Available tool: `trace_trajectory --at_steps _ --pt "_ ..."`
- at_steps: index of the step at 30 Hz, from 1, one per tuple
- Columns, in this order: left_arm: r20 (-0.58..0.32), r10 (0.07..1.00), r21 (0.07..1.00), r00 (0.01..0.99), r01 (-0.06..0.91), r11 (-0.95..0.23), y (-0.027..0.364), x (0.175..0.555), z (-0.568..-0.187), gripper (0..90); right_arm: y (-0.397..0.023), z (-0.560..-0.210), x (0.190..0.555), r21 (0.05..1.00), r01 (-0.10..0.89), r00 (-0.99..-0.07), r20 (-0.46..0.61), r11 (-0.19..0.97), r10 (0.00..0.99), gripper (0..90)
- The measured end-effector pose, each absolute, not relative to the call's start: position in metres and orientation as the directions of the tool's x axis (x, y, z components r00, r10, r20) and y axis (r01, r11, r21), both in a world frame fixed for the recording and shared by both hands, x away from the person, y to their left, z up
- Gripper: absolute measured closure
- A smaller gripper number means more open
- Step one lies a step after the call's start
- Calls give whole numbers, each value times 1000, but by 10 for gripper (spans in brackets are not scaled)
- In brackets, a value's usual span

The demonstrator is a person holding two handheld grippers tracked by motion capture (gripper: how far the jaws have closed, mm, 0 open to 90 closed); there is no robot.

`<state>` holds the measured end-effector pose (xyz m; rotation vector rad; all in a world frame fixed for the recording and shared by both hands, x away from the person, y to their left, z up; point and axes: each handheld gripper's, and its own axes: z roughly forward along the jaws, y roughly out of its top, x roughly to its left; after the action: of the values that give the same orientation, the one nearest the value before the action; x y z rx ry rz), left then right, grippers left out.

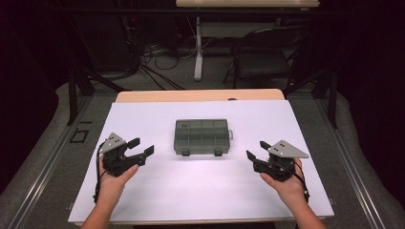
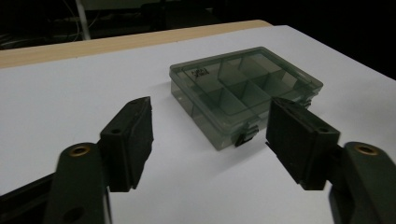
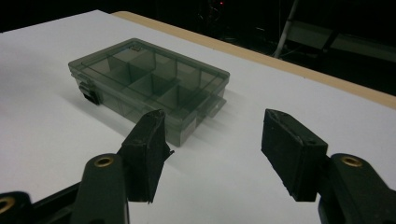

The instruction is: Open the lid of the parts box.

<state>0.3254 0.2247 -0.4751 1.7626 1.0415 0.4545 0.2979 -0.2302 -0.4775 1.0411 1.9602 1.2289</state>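
Left gripper (image 2: 210, 140) apart, right gripper (image 3: 212, 149) apart, closed smoky compartment box (image 1: 201, 137) between, lid label unreadable

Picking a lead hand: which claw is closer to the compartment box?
Left, narrowly. The left claw sits off the compartment box at its left end, the right claw off its right end. Both are open and touch nothing.

One compartment box (image 1: 201, 137), smoky clear plastic, lid shut, between the two grippers and ahead of both. Two latches on its front edge. Two grippers: left gripper (image 1: 141, 147), right gripper (image 1: 256, 150). Two hands. One white table (image 1: 200, 191). One chair behind the table.
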Motion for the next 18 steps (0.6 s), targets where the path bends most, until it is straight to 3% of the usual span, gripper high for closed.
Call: trace_trajectory --at_steps 8,13,18 --pt "-138 810 894 570 424 -146 205 344 -465 379 -204 -470 322 902 315 -564 -73 296 823 422" --pt "-163 820 889 549 443 -120 194 354 -469 456 -187 -470 335 914 297 -546 -73 275 835 486" --pt "-181 811 876 557 466 -124 183 362 -488 479 -183 -483 340 913 326 -540 -34 246 841 532"
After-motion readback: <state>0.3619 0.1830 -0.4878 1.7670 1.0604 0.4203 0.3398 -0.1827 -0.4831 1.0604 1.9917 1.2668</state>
